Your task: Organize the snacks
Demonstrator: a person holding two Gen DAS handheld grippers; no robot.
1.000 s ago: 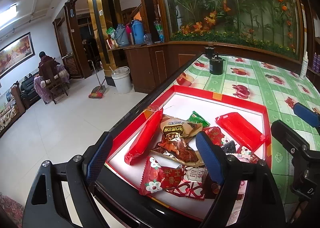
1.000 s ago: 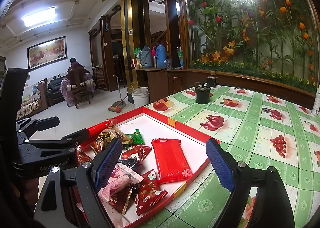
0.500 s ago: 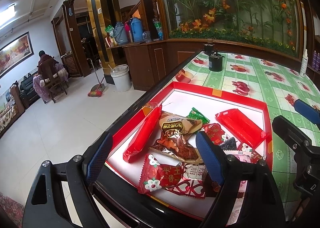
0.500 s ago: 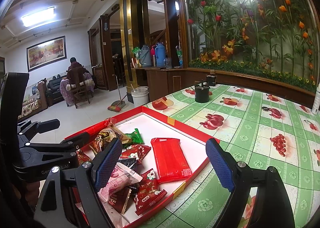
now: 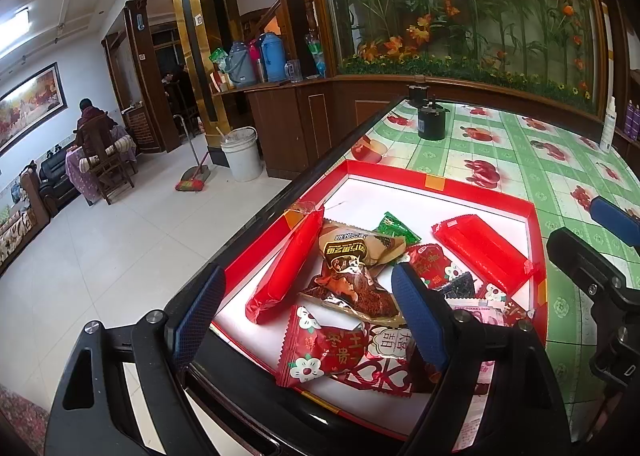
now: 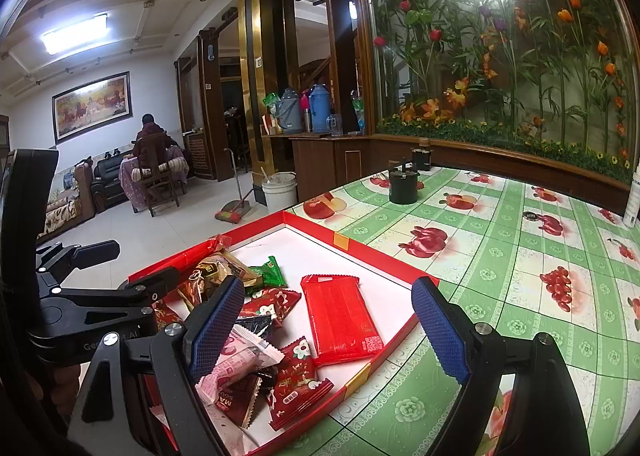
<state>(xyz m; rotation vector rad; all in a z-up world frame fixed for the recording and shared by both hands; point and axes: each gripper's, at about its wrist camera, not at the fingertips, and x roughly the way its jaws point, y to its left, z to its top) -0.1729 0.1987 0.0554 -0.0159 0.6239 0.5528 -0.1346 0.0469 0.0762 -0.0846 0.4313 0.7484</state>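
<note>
Left wrist: snacks (image 5: 352, 280) between parted jaws

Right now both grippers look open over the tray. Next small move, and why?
Probably lower the right gripper onto the flat red packet and close. It lies alone on bare white tray floor, clear of the heap, between that gripper's open jaws. The left gripper is open too, but faces overlapping wrappers.

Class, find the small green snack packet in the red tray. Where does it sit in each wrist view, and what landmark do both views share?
Left wrist: green packet mid-frame, between the brown packet and flat red packet.
Right wrist: green packet left of centre, beyond the flat red packet.
Shared landmark: black canister on the tablecloth.
</note>
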